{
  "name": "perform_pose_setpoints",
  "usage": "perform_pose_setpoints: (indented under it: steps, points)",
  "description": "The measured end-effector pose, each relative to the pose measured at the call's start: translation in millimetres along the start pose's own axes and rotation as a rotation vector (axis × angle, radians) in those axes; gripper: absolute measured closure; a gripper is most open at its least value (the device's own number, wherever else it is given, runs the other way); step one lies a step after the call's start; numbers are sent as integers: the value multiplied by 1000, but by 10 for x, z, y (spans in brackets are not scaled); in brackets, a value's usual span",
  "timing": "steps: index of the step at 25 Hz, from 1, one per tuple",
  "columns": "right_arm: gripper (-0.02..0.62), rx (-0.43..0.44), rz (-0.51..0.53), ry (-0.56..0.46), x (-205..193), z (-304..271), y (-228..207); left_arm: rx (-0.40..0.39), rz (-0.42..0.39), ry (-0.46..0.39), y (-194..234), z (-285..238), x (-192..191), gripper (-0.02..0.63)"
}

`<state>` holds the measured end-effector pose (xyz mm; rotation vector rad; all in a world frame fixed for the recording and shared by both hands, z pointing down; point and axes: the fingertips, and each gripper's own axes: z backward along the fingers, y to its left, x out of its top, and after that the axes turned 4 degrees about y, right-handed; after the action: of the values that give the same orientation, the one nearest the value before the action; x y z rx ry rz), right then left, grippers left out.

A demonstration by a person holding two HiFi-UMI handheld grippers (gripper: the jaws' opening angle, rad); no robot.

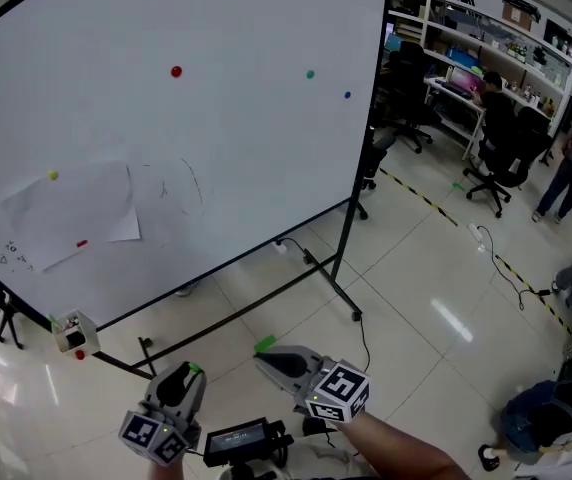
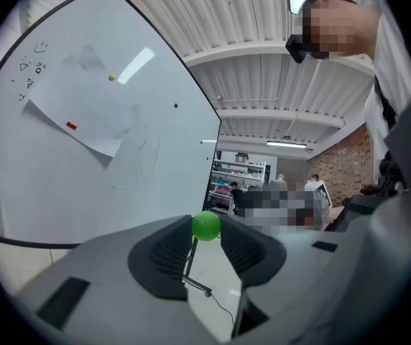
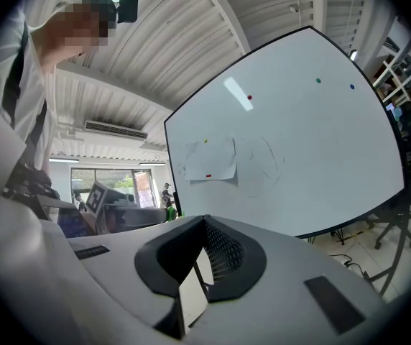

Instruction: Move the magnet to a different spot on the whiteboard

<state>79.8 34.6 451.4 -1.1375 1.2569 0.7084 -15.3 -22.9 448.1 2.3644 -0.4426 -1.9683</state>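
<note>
Left gripper (image 2: 205, 230) grasps a green magnet (image 2: 206, 225) between its jaw tips; the pads press on both sides. Right gripper (image 3: 204, 221) is clenched, jaw tips together, nothing between them. The whiteboard (image 1: 216, 168) stands ahead of and above both grippers, well apart. A red magnet (image 1: 176, 71) sits high on it.

Whiteboard (image 1: 256, 28) bearing magnets (image 1: 176, 71), paper (image 1: 71, 213)
</note>
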Motion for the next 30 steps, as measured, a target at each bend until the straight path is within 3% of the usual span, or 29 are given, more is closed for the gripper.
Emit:
perform_pose_setpoints:
  steps: [23,30]
  points:
    - [565,109,-44,-31,105,456,-611,157,52,-3,-292,-553,-69,449]
    - [565,146,-37,-42,164,513,-779,218,16,-8,-372,-628,3,449]
